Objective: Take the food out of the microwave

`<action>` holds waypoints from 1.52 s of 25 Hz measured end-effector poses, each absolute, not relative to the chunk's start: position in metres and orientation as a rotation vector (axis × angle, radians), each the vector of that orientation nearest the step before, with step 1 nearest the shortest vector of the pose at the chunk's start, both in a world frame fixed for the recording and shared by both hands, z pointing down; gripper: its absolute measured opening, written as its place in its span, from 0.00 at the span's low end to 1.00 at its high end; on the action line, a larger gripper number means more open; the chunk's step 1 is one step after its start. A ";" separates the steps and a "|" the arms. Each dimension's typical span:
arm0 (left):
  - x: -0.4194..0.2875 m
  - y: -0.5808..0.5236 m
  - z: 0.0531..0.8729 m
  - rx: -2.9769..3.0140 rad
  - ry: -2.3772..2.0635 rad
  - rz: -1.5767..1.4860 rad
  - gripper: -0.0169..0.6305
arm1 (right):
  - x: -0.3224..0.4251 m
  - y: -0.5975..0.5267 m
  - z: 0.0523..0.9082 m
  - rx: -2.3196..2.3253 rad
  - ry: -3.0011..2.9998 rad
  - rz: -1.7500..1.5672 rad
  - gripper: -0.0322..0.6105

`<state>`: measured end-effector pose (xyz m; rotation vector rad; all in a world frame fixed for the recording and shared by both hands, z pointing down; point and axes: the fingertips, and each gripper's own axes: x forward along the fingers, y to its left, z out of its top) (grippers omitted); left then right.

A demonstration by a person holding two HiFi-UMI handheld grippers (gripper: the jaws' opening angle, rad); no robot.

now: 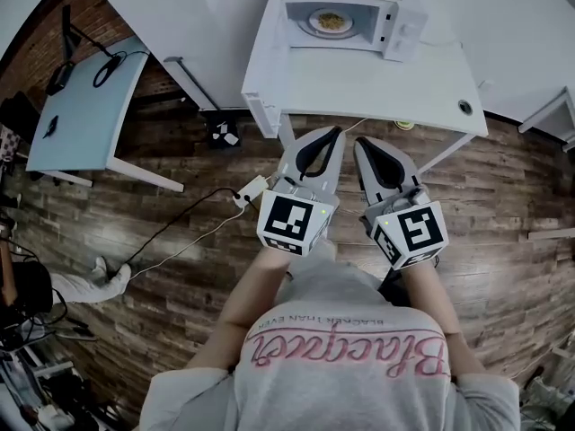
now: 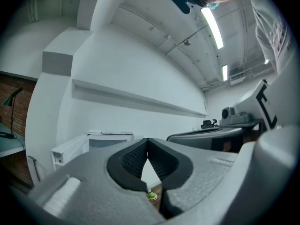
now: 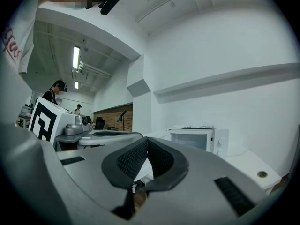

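A white microwave [image 1: 346, 21] stands at the far end of a white table [image 1: 359, 88]. Inside it lies a plate of yellowish food [image 1: 331, 21]. In the left gripper view the microwave [image 2: 110, 139] seems to have its door swung out to the left. Both grippers hover over the wooden floor short of the table's near edge, pointing level at it. My left gripper [image 1: 334, 135] [image 2: 148, 142] is shut with nothing between its pads. Beside it, my right gripper [image 1: 361, 144] [image 3: 147, 142] is shut and empty too. The microwave [image 3: 197, 139] shows ahead and to the right in the right gripper view.
A light blue desk [image 1: 85, 106] stands to the left. A power strip [image 1: 250, 189] with cables lies on the floor near my left gripper. A small green object [image 1: 404, 125] sits under the table edge. The table has a cable hole [image 1: 464, 107] at its right.
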<state>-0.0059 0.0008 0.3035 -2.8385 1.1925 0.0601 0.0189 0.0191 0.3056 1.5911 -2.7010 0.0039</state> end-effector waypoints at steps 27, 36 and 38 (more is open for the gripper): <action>0.000 -0.173 0.324 -2.931 1.175 0.058 0.04 | 0.033 -0.156 0.321 1.679 -2.653 0.095 0.11; 0.026 -0.233 0.335 -2.920 1.254 0.034 0.04 | 0.061 -0.223 0.334 1.666 -2.646 0.144 0.10; 0.034 -0.248 0.336 -2.915 1.264 0.027 0.04 | 0.072 -0.242 0.340 1.670 -2.632 0.177 0.10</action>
